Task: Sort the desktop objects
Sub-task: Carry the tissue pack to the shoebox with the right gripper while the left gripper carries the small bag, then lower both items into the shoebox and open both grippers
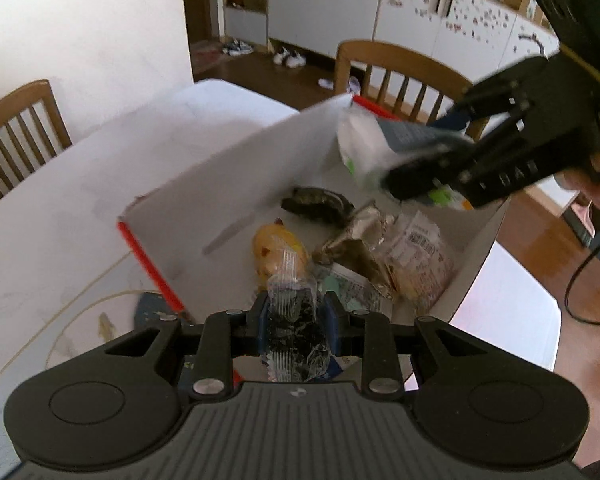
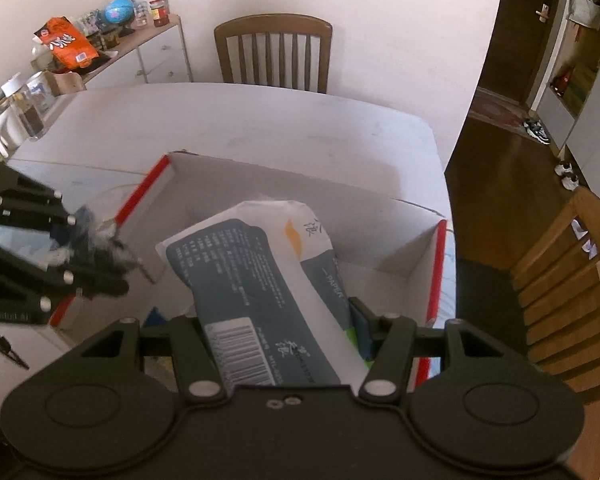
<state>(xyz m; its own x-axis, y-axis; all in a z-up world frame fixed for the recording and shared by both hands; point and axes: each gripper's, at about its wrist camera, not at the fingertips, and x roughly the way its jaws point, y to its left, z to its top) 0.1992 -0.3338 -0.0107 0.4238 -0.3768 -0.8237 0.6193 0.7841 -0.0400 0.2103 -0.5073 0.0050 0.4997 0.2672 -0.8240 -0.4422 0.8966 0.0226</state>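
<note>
Crinkly clear wrapper (image 1: 296, 320), soft tissue pack (image 2: 260, 280)

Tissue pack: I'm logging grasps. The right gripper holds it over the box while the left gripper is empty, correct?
Not quite. The left gripper isn't empty: the left wrist view shows its fingers shut on a clear snack wrapper. The right gripper does hold the tissue pack over the box.

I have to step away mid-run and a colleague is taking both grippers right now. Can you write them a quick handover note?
Left gripper: shut on a clear snack wrapper, held at the near edge of the white box.
Right gripper: shut on a tissue pack, held above the box.
Done: several wrappers and a yellow snack already lie inside.
Left: release both items into the box.
</note>
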